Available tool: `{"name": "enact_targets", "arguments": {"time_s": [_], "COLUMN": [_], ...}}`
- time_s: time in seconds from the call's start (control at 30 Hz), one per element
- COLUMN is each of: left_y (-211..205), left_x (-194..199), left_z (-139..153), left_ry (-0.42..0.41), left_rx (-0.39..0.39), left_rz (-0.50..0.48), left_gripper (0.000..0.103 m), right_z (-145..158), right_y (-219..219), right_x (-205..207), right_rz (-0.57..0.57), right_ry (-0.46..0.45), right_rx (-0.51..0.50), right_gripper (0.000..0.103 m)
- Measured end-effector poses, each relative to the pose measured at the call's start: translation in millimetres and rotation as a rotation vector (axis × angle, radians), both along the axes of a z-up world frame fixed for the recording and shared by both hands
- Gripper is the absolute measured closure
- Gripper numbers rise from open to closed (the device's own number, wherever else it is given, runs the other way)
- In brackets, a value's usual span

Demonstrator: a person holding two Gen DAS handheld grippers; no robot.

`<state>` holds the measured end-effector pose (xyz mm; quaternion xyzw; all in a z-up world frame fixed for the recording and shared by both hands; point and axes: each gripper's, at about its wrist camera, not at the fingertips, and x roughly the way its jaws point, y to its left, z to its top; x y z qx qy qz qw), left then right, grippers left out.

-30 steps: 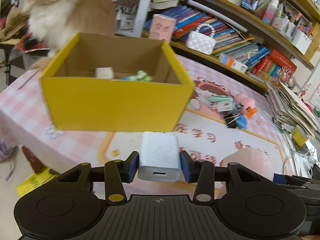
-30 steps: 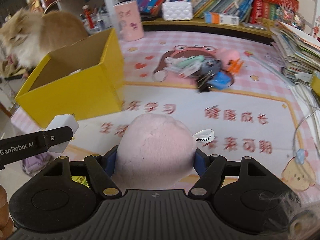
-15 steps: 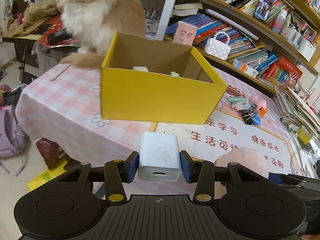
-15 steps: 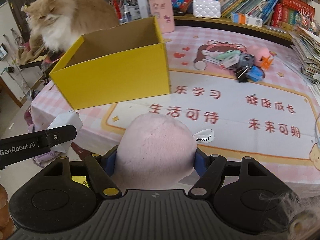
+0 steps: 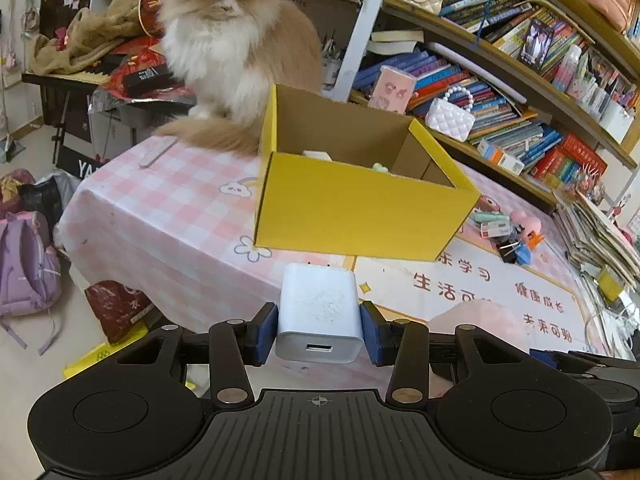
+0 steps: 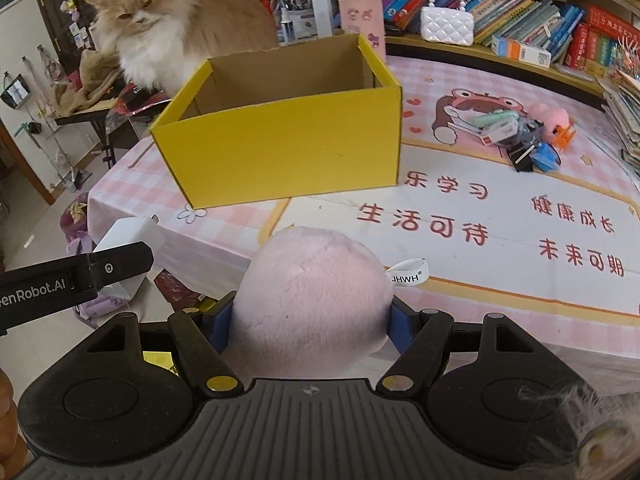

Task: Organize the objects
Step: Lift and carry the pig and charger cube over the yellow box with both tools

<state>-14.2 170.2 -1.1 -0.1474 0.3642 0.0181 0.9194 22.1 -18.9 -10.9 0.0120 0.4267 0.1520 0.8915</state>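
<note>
Charger [image 5: 318, 312], a white block, sits squeezed between the blue pads of the left hand-held gripper [image 5: 319, 330], and the yellow box [image 5: 360, 212] on the table [image 5: 160, 216] lies straight ahead and a bit higher in the left view. In the right view, the right hand-held gripper [image 6: 310, 320] is opened wide around a soft pink plush toy [image 6: 312, 300] and hugs it, with the box ahead and to the left, so the left one looks nearer to it.

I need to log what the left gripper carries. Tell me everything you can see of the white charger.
The charger is a small white block with rounded edges, plastic by its look, its top face scuffed. A USB port faces the camera. The right wrist view shows prongs on its far end. It sits clamped by its sides between the blue pads of the left gripper, held in the air short of the yellow box.
</note>
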Motion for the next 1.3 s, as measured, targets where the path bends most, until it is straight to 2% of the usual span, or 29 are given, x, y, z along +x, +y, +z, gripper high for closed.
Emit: {"name": "enact_targets", "arguments": {"time_s": [0.2,0.47,0.7,1.03,1.2,1.3], "left_y": [5.3,4.2,8.9,-3.0,-13.2,-20.1], "left_x": [-0.6,7.2,28.9,94.3,133.4,153.2], "left_z": [2.8,14.2,27.3,54.0,49.5,40.3], "left_ry": [-0.016,-0.067,-0.102,-0.178,-0.162,-0.129], "left_rx": [-0.002,0.036,0.058,0.134,0.159,0.181], "left_rz": [0.000,-0.018,-0.011,-0.038,-0.047,-0.054], "left_gripper": [0.061,0.061,0.060,0.061,0.060,0.060], "right_z": [4.4,6.5,24.4,75.8,88.2,83.4], "right_y": [8.3,15.3,17.6,9.0,11.7,15.4], "right_x": [1.5,12.1,34.5,101.6,145.7,175.4], "right_rz": [0.011,0.021,0.004,-0.059,-0.033,-0.009], "right_ry": [-0.014,-0.028,-0.124,-0.358,-0.381,-0.344], "right_rx": [-0.014,-0.010,0.006,0.048,0.057,0.056], "right_gripper": [0.031,0.031,0.031,0.031,0.031,0.030]}}
